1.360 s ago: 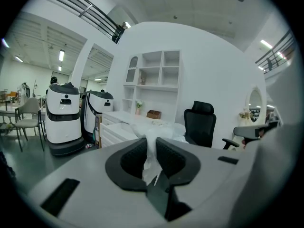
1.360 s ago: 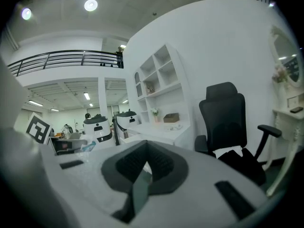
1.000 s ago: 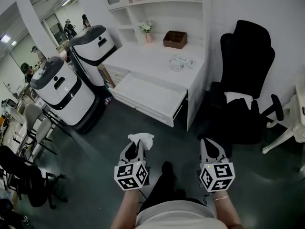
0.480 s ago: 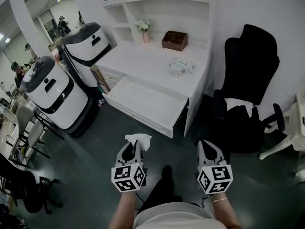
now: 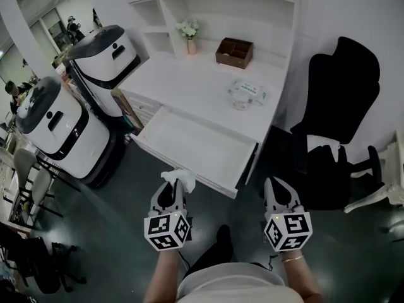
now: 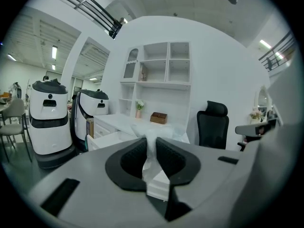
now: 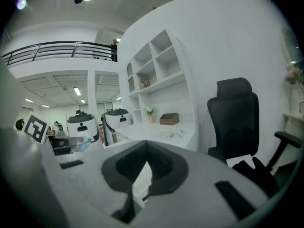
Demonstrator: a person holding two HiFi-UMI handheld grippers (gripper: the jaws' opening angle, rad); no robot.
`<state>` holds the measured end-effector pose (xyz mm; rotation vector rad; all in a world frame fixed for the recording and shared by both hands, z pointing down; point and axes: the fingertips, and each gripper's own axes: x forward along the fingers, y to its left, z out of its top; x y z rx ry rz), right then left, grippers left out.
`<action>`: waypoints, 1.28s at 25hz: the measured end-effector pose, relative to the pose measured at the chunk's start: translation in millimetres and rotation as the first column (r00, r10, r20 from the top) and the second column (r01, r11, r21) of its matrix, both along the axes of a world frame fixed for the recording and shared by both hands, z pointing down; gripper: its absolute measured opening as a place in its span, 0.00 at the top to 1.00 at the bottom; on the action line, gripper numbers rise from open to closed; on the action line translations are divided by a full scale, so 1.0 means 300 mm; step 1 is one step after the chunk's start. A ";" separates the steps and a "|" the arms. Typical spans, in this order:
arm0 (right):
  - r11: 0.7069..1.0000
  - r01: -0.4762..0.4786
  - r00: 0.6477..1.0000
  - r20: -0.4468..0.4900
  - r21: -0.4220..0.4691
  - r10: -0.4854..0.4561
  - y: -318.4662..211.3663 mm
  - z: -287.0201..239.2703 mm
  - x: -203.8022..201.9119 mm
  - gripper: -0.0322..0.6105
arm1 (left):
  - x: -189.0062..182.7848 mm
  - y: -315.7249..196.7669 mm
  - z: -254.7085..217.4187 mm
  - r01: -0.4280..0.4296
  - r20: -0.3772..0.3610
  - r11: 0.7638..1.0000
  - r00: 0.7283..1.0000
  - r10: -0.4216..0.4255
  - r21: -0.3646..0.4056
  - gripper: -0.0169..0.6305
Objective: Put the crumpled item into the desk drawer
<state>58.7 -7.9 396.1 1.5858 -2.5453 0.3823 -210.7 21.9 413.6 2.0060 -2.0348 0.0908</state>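
Observation:
A crumpled white tissue sticks out of my left gripper, whose jaws are shut on it. In the left gripper view the tissue fills the narrow gap between the black pads. The white desk stands ahead with its wide drawer pulled open. The tissue hangs just short of the drawer's front edge. My right gripper is level with the left one, near the drawer's right corner. Its jaws meet at the tips with nothing between them.
A black office chair stands right of the desk. Two white-and-black machines stand to its left. On the desk are a brown box, a small flower vase and a white packet. Dark floor lies underfoot.
Both grippers have moved forward toward the desk, so the open drawer is now much nearer. The tissue stays in the left jaws.

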 end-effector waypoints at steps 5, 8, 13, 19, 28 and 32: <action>0.999 -0.032 0.999 -0.006 0.005 0.032 -0.113 -0.020 -0.053 0.95 | -0.079 -0.128 -0.024 -0.009 -0.016 1.000 1.000 0.010 0.020 0.89; 0.999 -0.048 0.999 -0.012 0.010 0.048 -0.161 -0.029 -0.082 0.95 | -0.114 -0.197 -0.042 -0.022 -0.026 0.999 0.999 0.023 0.036 0.89; 0.998 -0.069 0.997 -0.024 0.004 0.069 -0.196 -0.029 -0.110 0.95 | -0.149 -0.259 -0.063 -0.047 -0.025 0.998 0.999 0.048 0.050 0.89; 0.995 -0.096 0.995 -0.037 0.005 0.097 -0.244 -0.034 -0.103 0.95 | -0.170 -0.339 -0.084 -0.059 -0.023 0.996 0.998 0.061 0.069 0.89; 0.991 -0.132 0.991 -0.030 0.001 0.132 -0.330 -0.026 -0.063 0.95 | -0.160 -0.447 -0.089 -0.064 -0.029 0.996 0.997 0.066 0.070 0.89; 0.991 -0.132 0.991 -0.022 0.006 0.132 -0.377 -0.025 -0.058 0.95 | -0.150 -0.500 -0.101 -0.070 -0.015 0.995 0.997 0.071 0.075 0.89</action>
